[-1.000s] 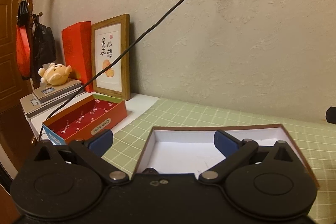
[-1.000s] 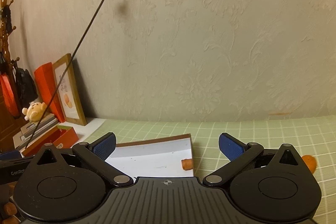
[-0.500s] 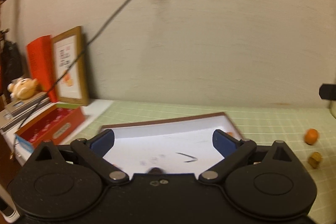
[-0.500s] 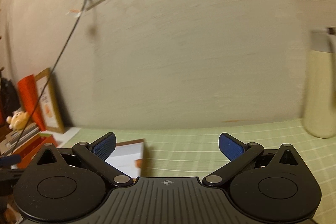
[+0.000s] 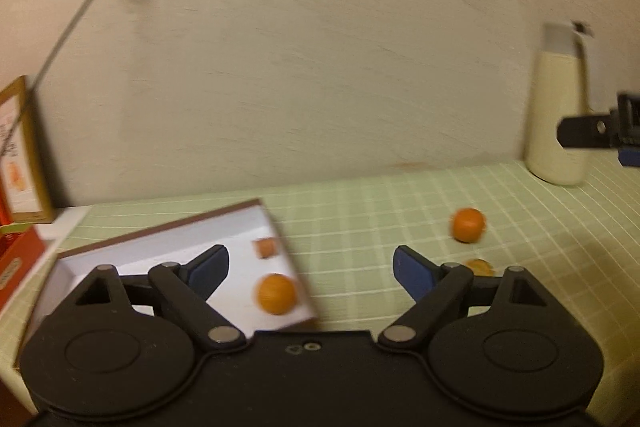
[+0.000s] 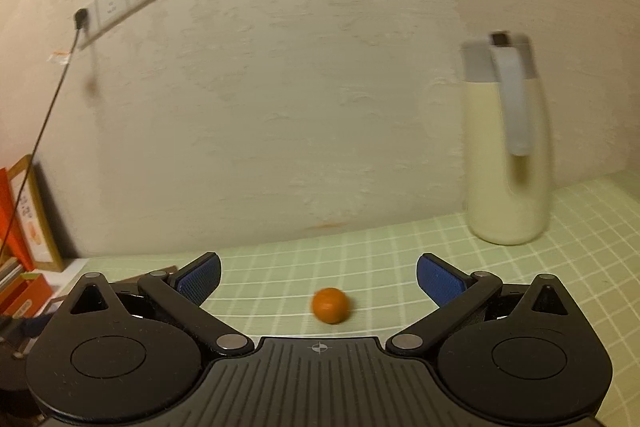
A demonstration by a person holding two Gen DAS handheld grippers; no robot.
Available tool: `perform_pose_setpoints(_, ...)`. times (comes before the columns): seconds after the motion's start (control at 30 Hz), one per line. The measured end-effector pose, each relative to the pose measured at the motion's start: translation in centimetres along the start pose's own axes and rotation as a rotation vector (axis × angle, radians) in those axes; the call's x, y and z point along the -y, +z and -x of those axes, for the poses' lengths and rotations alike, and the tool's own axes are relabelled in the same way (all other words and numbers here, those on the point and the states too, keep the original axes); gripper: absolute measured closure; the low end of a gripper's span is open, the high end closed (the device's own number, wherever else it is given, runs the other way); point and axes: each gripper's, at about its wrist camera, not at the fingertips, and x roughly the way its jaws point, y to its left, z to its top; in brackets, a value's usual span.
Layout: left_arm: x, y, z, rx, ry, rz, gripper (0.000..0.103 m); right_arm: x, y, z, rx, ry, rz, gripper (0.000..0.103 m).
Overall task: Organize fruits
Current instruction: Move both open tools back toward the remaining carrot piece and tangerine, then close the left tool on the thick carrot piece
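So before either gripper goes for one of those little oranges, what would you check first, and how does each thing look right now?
1. Right gripper open: ok.
2. Loose orange lined up between its fingers: ok.
3. Left gripper empty, jaws closing: ok.
4. White box has room: ok; one orange in the box already.
5. Small fruit by the left fingertip, what kind: cannot tell.
6. Pictures sharp enough for aiming: not ok, blurred.
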Motion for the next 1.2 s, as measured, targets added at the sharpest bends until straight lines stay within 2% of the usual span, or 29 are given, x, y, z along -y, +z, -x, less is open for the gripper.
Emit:
perform_pose_setpoints(0.2,4.2,-0.5,-1.7,-0.031,-0.091,-0.040,0.029,2.5,0.0,0.5,-0.015,-0.045,-0.036,0.000)
perform_pose_setpoints(0.27,5.4,-0.6,-2.3,-0.045,-0.116,-0.054,0.034,3.1,0.0,0.7,-0.014,-0.056,-0.043,0.000)
perform_pose_setpoints(0.4,6.9,-0.9,-3.6,-0.068,-0.146,-0.066,0.036,3.8,0.0,0.8,-0.012,-0.073,-0.038,0.000)
perform_pose_setpoints(0.7,9.2,-0.9,-5.3,-0.093,-0.175,-0.064,0.036,5.3,-0.7,0.1,-0.061,-0.140,-0.025,0.000)
perform_pose_setpoints(0.93,11.2,-1.3,-6.7,-0.105,-0.181,-0.074,0.036,5.7,-0.8,-0.9,-0.085,-0.133,-0.018,0.000)
perform_pose_setpoints(1.2,11.8,-1.5,-8.6,-0.139,-0.173,-0.040,0.047,5.8,-0.6,-1.4,-0.075,-0.129,-0.017,0.000)
